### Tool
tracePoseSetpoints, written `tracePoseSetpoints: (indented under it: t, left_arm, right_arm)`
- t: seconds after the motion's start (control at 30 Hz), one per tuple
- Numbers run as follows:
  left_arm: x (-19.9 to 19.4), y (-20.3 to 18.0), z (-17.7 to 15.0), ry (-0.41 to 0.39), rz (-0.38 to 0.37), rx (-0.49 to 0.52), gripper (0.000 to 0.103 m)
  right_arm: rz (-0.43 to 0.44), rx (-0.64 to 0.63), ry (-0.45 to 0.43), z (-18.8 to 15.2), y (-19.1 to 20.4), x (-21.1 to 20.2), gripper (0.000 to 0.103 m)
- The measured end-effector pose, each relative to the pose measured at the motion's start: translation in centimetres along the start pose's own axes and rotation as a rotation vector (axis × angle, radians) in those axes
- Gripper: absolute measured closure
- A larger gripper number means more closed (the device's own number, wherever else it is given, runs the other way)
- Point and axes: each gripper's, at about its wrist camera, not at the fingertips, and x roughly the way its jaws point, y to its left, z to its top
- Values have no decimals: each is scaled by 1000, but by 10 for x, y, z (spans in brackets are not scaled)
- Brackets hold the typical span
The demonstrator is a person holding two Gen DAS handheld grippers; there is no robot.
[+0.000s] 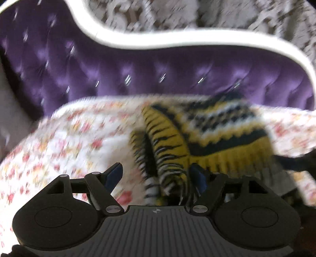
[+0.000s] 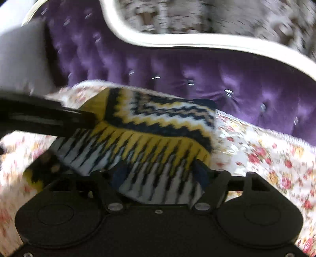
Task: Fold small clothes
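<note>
A small knitted sweater (image 1: 213, 136), yellow, black and white with zigzag bands, lies bunched on a floral bedspread (image 1: 69, 138). In the left wrist view my left gripper (image 1: 156, 176) has its fingers wide apart, with the sweater's striped edge hanging between them near the right finger. In the right wrist view the sweater (image 2: 154, 126) drapes over my right gripper (image 2: 160, 174), covering the gap between its fingers. The left gripper (image 2: 49, 120) shows there as a dark bar from the left, touching the sweater's left side. Both views are motion-blurred.
A purple tufted headboard (image 1: 158, 75) with a curved white frame (image 1: 177, 39) stands behind the bed. Patterned grey wallpaper (image 1: 217, 13) is above it. The floral bedspread (image 2: 266, 154) spreads to both sides of the sweater.
</note>
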Motion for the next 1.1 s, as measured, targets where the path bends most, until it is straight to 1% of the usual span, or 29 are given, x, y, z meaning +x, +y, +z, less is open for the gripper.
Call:
tracePoseSetpoints:
  t: [0.03,0.07,0.1,0.13,0.23,0.3,0.37,0.43,0.47,0.53,0.63,0.77,0.87,0.9,0.97,1.1]
  left_arm:
    - [5,8,-5,15,-8,-29,17]
    - [9,17,-10,17,-25,-74,9]
    - [11,23,-13,21,-36,-105,5]
    - [13,29,-15,31,-50,-133,4]
    - [16,40,-17,50,-108,-195,4]
    - [19,46,-17,62,-151,-232,4]
    - [20,53,-19,71,-187,-269,4]
    - [19,54,-21,77,-202,-271,4]
    - [18,53,-21,80,-209,-272,3]
    - [19,54,-21,85,-224,-283,2]
    - [23,54,-19,88,-238,-285,1]
    - [28,52,-17,83,-261,-290,1]
    - [34,50,-13,84,-294,-291,1]
    - [37,49,-11,86,-301,-289,1]
    - [42,47,-6,87,-317,-281,1]
    - [54,43,2,87,-346,-261,1]
  right_arm:
    - [6,-34,-4,-1,6,-1,25]
    - [20,-53,-10,-3,8,-3,24]
    - [34,-63,-17,-6,9,-7,23]
    - [50,-70,-24,-8,9,-9,21]
    - [122,-81,-46,-11,-1,-16,20]
    - [167,-33,-66,-11,-19,-24,21]
    - [203,73,-101,-11,-43,-32,20]
    - [211,193,-132,-11,-69,-38,2]
    - [218,254,-138,-13,-81,-39,1]
    - [240,371,-124,-16,-105,-34,1]
    - [273,491,-86,-26,-129,-21,1]
    - [340,557,-27,-38,-139,2,1]
    - [404,584,-4,-44,-134,14,1]
    - [430,593,-4,-46,-133,19,0]
    - [464,603,-32,-46,-130,21,0]
    - [575,646,-49,-41,-128,37,0]
